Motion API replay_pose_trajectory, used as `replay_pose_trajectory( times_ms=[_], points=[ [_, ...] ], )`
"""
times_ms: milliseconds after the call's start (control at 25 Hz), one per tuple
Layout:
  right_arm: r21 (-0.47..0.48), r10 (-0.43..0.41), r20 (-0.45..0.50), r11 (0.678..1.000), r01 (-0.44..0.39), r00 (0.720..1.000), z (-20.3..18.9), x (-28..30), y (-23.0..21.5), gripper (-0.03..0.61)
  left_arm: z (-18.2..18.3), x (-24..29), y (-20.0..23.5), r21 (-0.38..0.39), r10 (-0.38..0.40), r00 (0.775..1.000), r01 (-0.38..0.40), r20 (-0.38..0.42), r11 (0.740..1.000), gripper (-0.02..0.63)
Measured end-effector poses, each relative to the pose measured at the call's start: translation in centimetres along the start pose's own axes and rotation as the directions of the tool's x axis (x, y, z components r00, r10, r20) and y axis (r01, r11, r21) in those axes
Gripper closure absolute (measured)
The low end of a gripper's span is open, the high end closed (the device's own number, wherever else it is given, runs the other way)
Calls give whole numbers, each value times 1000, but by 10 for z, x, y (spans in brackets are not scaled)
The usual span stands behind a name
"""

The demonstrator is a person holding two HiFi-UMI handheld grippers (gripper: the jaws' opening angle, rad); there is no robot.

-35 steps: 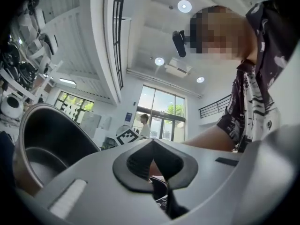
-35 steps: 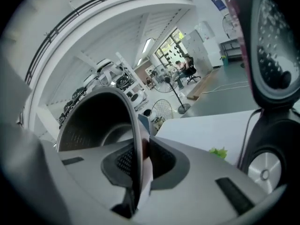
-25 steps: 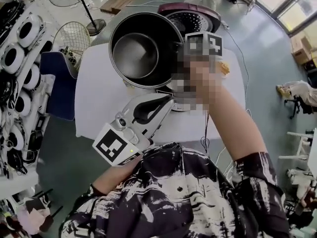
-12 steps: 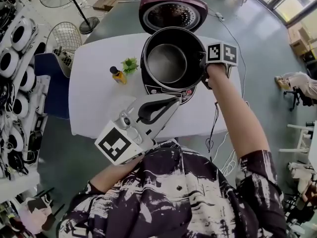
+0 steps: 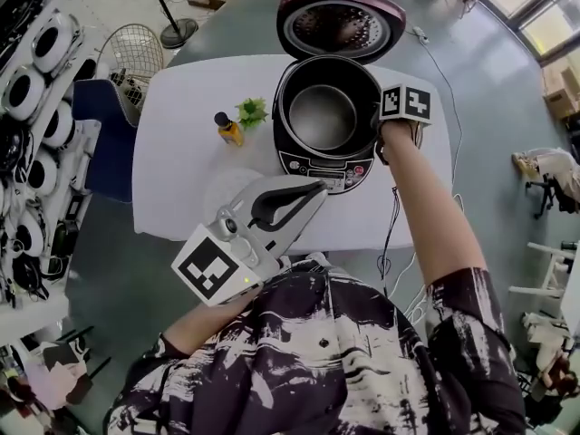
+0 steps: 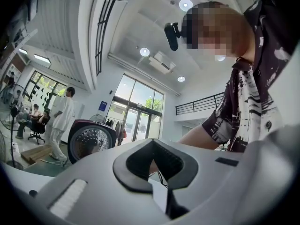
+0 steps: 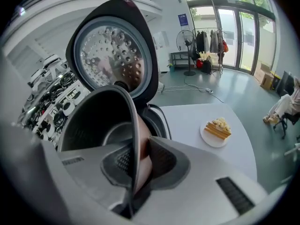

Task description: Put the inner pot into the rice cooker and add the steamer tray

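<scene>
The dark metal inner pot [image 5: 322,116] lies within the opening of the maroon rice cooker [image 5: 319,166], whose lid [image 5: 340,21] stands open behind. My right gripper [image 5: 377,127] is shut on the pot's right rim. In the right gripper view the rim [image 7: 133,125] runs between the pads, with the pot's wall [image 7: 89,121] to the left and the lid [image 7: 112,55] above. My left gripper [image 5: 317,188] hangs shut and empty near the table's front edge. A pale round thing [image 5: 225,191], perhaps the steamer tray, lies on the table beside it, partly hidden.
A small amber bottle [image 5: 227,130] and a green sprig [image 5: 252,111] stand left of the cooker on the white table [image 5: 181,107]. A plate of cake [image 7: 216,130] sits to its right. The power cord [image 5: 391,234] hangs off the front edge. Shelves [image 5: 32,107] line the left.
My right gripper has brought the inner pot down from close to the head camera into the cooker's opening. The left gripper has stayed by the front edge.
</scene>
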State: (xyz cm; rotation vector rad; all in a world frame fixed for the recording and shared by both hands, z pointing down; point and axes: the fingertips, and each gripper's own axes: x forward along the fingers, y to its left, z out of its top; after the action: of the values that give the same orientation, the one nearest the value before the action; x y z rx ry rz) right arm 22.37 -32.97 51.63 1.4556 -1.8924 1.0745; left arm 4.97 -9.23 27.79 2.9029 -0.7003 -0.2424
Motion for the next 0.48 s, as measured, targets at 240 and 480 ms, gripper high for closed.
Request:
replay_pose_trajectory(
  times_ms=[240, 480],
  points=[
    [-73, -60, -27, 996, 58, 998, 0, 14, -1, 558, -1, -12, 15, -6, 32, 999, -32, 2, 999, 609],
    [-152, -131, -49, 981, 123, 990, 1, 23, -3, 558, 1, -20, 25, -11, 51, 999, -51, 11, 999, 609]
  ],
)
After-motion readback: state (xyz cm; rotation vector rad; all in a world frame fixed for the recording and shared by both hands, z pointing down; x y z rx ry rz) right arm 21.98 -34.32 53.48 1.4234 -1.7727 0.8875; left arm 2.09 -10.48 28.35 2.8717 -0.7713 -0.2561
